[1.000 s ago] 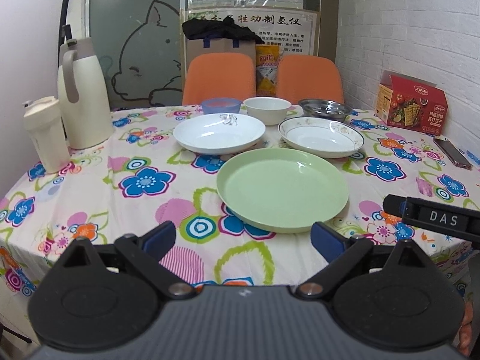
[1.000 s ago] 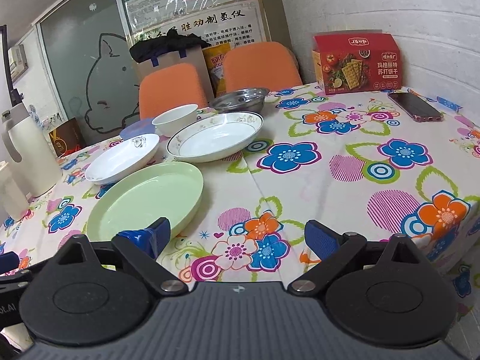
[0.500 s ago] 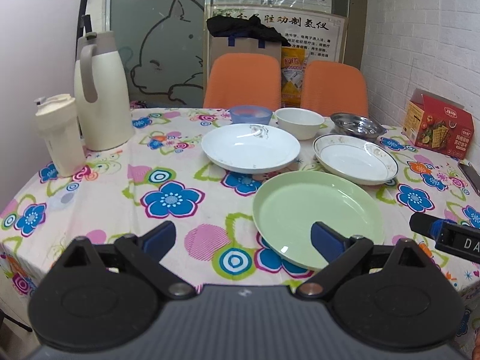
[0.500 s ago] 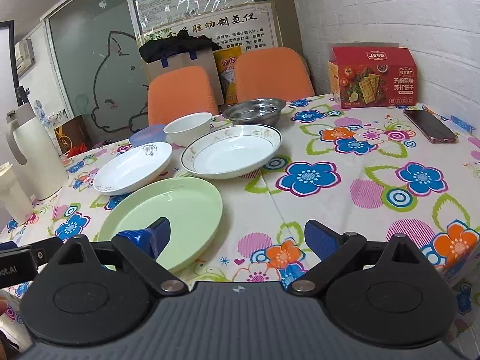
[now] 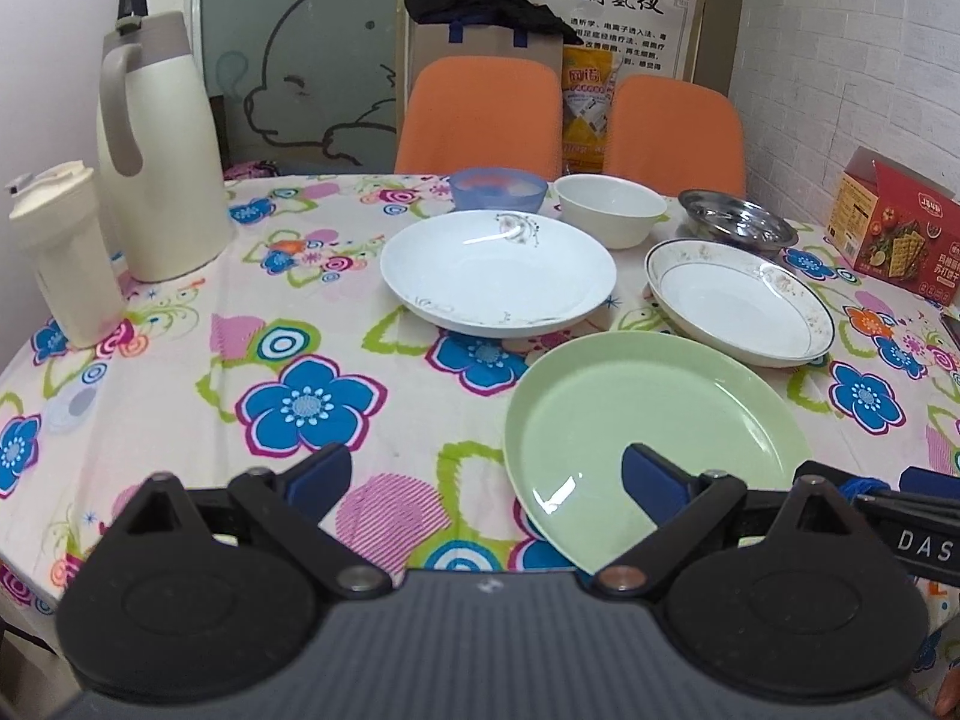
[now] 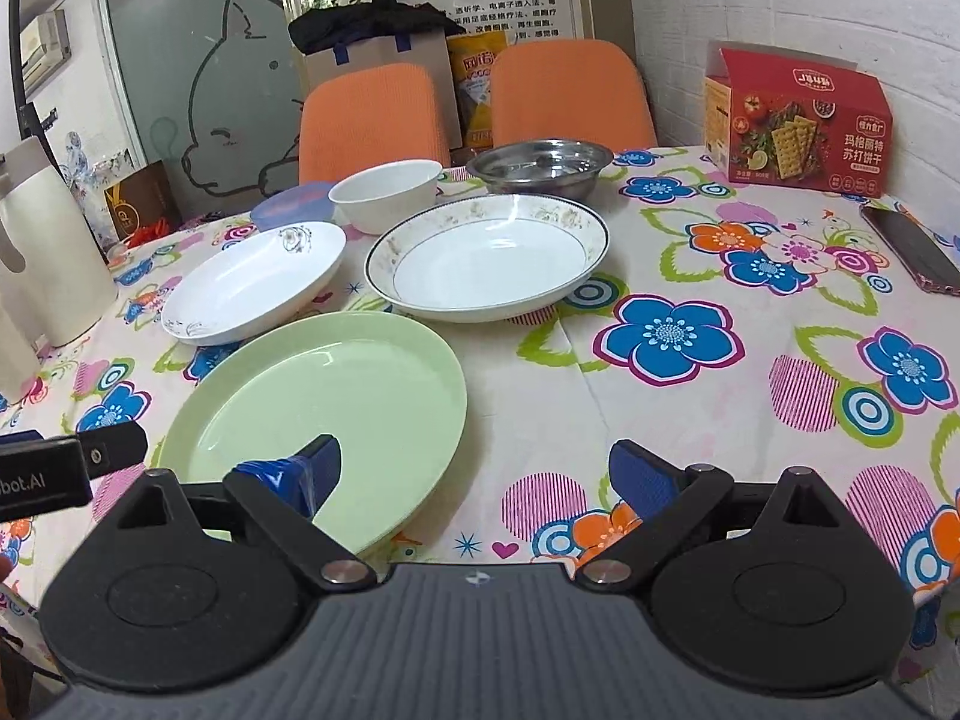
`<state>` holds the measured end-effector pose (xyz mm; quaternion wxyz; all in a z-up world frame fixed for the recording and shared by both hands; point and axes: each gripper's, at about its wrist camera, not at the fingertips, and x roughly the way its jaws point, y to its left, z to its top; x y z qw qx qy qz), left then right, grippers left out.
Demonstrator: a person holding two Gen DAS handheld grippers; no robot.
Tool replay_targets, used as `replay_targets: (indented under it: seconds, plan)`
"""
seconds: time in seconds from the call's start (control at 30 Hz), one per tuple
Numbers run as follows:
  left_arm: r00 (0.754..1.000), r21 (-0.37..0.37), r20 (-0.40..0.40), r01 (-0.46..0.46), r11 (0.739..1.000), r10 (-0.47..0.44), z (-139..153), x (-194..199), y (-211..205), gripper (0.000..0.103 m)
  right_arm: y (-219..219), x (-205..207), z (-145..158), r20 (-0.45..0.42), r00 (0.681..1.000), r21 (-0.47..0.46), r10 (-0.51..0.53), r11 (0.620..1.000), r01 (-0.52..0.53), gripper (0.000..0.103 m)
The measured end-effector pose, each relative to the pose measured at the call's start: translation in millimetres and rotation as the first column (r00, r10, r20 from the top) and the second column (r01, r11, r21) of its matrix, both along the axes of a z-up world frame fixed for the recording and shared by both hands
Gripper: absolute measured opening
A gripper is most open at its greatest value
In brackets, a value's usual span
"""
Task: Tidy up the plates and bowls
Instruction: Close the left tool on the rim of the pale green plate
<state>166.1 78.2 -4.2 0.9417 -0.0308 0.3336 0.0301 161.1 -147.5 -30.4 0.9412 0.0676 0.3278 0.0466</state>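
You're hovering over the round table with the flowered cloth (image 5: pixel 180 360), and both sets of fingers are standing wide apart, gripping nothing. Your left gripper (image 5: pixel 486 477) is sitting low at the near edge, its right finger overlapping the wide pale green plate (image 5: pixel 654 414); your right gripper (image 6: pixel 474 474) is mirroring it, its left finger crossing that same plate (image 6: pixel 336 396).

Beyond your fingertips the white plate with grey sprigs (image 5: pixel 498 270) is lying ahead to the left, the gold-rimmed white plate (image 6: pixel 486 258) ahead to the right. Further out, the steel bowl (image 6: pixel 540 165), the plain white bowl (image 6: pixel 387 189) and the small blue bowl (image 5: pixel 498 189) are lining the far side.

Here's my worry: the green plate is lying close to the near table edge, so I'm judging that a nudge toward you could slide it off. Its low rim may slip a shallow pinch. And with both grippers crowding one plate, they could be knocking into each other.
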Motion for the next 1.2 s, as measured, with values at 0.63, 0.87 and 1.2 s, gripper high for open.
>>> replay_targets:
  seconds: [0.63, 0.87, 1.2]
  plan:
    - [0.988, -0.018, -0.132, 0.084, 0.996, -0.085, -39.5, 65.5, -12.9, 0.095, 31.4, 43.4, -29.6, -0.018, 0.989, -0.106, 0.149, 0.983, -0.150, 0.086]
    - [0.981, -0.023, -0.128, 0.147, 0.989, -0.149, -42.8, 66.2, -11.9, 0.089, 27.6, 42.2, -34.7, 0.053, 0.980, -0.112, 0.192, 0.976, -0.185, 0.087]
    - [0.978, -0.024, -0.090, 0.188, 0.982, -0.189, -38.1, 57.8, -14.6, 0.045, 40.8, 40.9, -34.1, 0.073, 0.961, -0.107, 0.267, 0.960, -0.259, 0.076]
